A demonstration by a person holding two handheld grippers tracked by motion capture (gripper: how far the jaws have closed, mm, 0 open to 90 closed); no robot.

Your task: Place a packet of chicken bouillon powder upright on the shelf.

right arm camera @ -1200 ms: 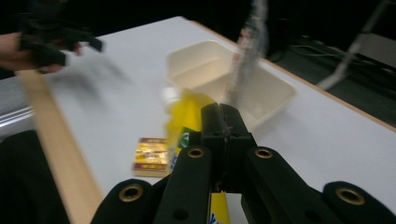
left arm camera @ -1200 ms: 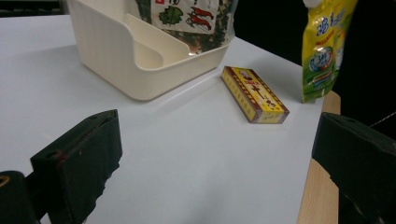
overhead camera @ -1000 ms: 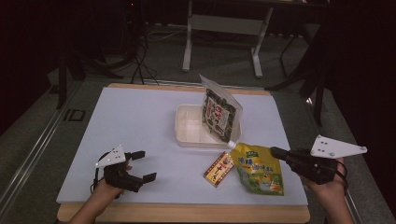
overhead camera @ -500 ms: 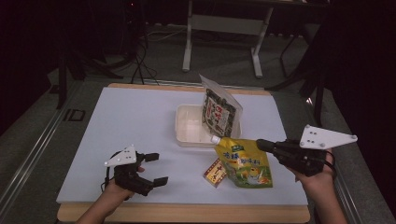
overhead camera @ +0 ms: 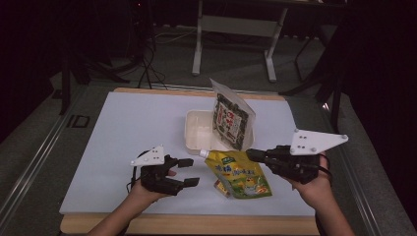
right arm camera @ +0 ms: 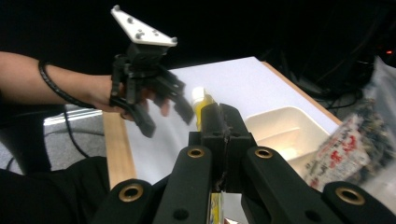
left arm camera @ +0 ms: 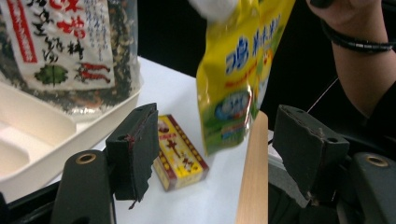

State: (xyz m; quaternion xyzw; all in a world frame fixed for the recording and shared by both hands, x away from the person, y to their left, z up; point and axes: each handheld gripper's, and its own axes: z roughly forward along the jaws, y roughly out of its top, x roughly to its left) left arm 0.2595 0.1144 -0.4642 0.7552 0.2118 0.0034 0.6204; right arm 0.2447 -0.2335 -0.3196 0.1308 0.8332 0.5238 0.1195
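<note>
Right tongs (overhead camera: 252, 154) pinch a glossy, seemingly soft yellow pouch (overhead camera: 238, 173).

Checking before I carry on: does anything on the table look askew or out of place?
The seaweed snack bag stands tilted in the white tray, overhanging its rim. The small box lies partly under the yellow pouch. No spills.

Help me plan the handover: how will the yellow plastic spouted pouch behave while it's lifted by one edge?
The yellow plastic spouted pouch will probably sag: the right gripper is shut on one edge and the pouch hangs loose above the small red-and-yellow box. Its glossy film may be slippery. The white cap end could swing.
</note>
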